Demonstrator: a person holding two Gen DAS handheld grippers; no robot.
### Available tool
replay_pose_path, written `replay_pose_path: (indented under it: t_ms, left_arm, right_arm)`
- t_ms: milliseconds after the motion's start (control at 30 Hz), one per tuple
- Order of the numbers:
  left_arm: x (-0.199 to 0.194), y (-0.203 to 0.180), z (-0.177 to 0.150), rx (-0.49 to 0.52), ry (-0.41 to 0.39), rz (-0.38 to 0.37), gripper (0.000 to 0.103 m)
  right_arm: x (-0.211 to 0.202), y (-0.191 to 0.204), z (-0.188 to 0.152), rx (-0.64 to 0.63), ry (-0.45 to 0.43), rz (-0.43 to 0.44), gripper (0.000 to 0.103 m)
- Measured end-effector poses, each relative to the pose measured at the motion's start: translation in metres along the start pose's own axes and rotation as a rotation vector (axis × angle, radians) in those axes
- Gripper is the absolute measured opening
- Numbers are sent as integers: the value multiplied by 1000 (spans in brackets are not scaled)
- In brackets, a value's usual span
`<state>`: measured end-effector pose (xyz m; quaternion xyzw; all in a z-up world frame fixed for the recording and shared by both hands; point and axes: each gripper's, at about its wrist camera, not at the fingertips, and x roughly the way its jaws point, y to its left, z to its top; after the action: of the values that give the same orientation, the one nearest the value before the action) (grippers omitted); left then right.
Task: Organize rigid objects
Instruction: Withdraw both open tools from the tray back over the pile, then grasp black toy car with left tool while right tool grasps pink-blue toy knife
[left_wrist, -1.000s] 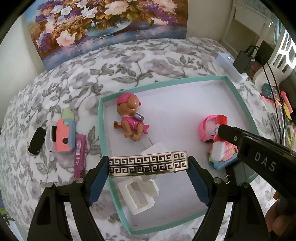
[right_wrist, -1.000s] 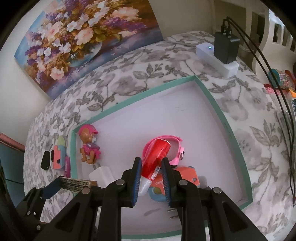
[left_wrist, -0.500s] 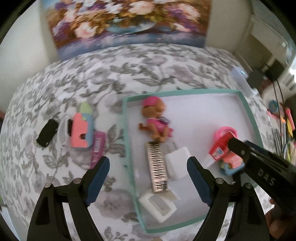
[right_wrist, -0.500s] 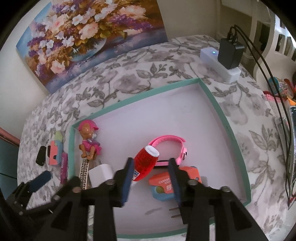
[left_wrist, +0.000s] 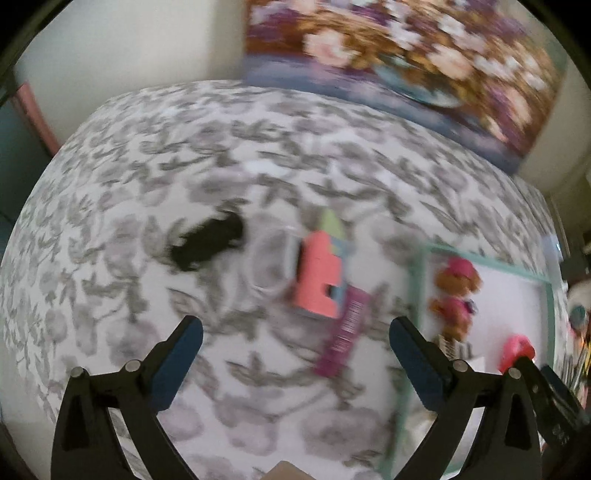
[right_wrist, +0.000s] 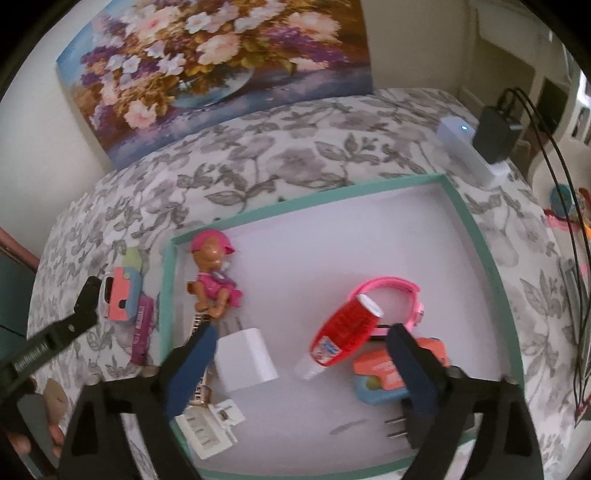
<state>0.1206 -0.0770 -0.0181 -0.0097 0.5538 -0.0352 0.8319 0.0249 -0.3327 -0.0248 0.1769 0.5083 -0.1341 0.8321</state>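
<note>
Tray (right_wrist: 484, 266): shallow, white inside, teal rim, lay on a table under a grey-flowered cloth (right_wrist: 295, 147).

Contents of tray, right wrist view:
- Red tube (right_wrist: 347, 328) with a white cap, lying tilted near the middle, its cap end over a pink watch strap (right_wrist: 391, 286).
- Orange and blue toy (right_wrist: 376, 376), just beside the tube's lower end, partly behind a claw finger.
- Toy puppy (right_wrist: 212, 273) in a pink cap, near the tray's left wall.
- White charger block (right_wrist: 243, 358), below the puppy.
- Patterned metal bar (right_wrist: 197, 325), mostly hidden behind a claw finger, beside the block.
- White clip (right_wrist: 207, 424), at the near left corner.

Outside the tray, on the cloth to its left, left wrist view (blurred):
- Pink and blue toy (left_wrist: 317, 280).
- Purple stick (left_wrist: 345, 332), touching that toy's lower edge.
- Clear round piece (left_wrist: 269, 266), beside the toy.
- Black item (left_wrist: 207, 243), further left.

Right claw (right_wrist: 299, 354): jaws had just been opening and stood spread wide above the tray, the red tube lying between them, untouched.

Left claw (left_wrist: 295, 343): jaws had just been opening, spread wide over the cloth, nothing pinched.

Flower painting (right_wrist: 207, 70) leaned against the wall behind.
</note>
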Motion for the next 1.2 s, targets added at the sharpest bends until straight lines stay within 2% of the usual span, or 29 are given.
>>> replay_pose_path:
  t_ms: [200,433,600,900,1200]
  left_arm:
    - [-1,50,12,-94,-26,28,101]
    - [-5,93,28,-187,-47,37,101]
    - [10,106,36,-216,-10,45,101]
    - [42,113,49,-274,37,15,101]
    - [75,108,63,-313,38,31,101]
  right_arm:
    - [-4,27,2,-22,-35,13,103]
    - [-11,85,10,-85,-78,90,103]
    - [-1,129,10,-160,-61,118,103]
    - [26,177,22,-201,-44,132,103]
    - [64,199,36,-245,-15,135,103]
